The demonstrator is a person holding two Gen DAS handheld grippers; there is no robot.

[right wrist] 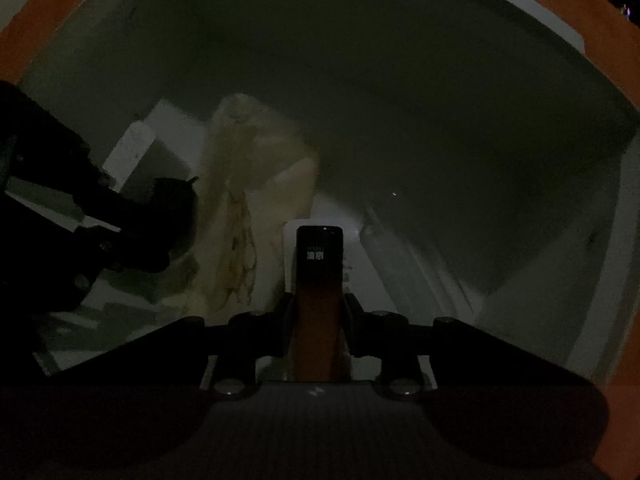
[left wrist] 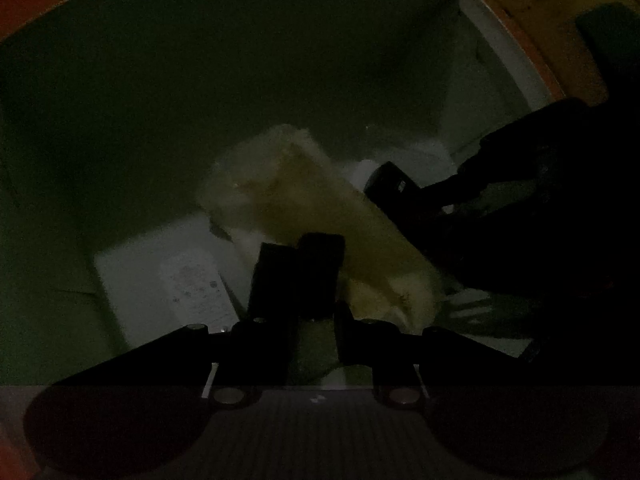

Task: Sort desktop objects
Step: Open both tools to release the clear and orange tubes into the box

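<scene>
Both grippers reach down into a dim white bin [left wrist: 500, 40]. My left gripper [left wrist: 298, 276] has its fingers close together over the near end of a crumpled beige packet [left wrist: 304, 200]; I cannot tell whether it grips it. My right gripper [right wrist: 319, 264] is shut on a flat dark bar with an orange lower part [right wrist: 319, 300], held upright along the fingers. The right gripper shows in the left wrist view [left wrist: 394, 186] just right of the packet. The packet also shows in the right wrist view [right wrist: 256, 168], left of the bar.
A white flat box with small print [left wrist: 180, 284] lies on the bin floor, left of the packet. The bin's walls [right wrist: 440, 100] rise all around. An orange-brown desktop [left wrist: 536, 20] shows beyond the rim. The left gripper [right wrist: 172, 216] is at the left of the right wrist view.
</scene>
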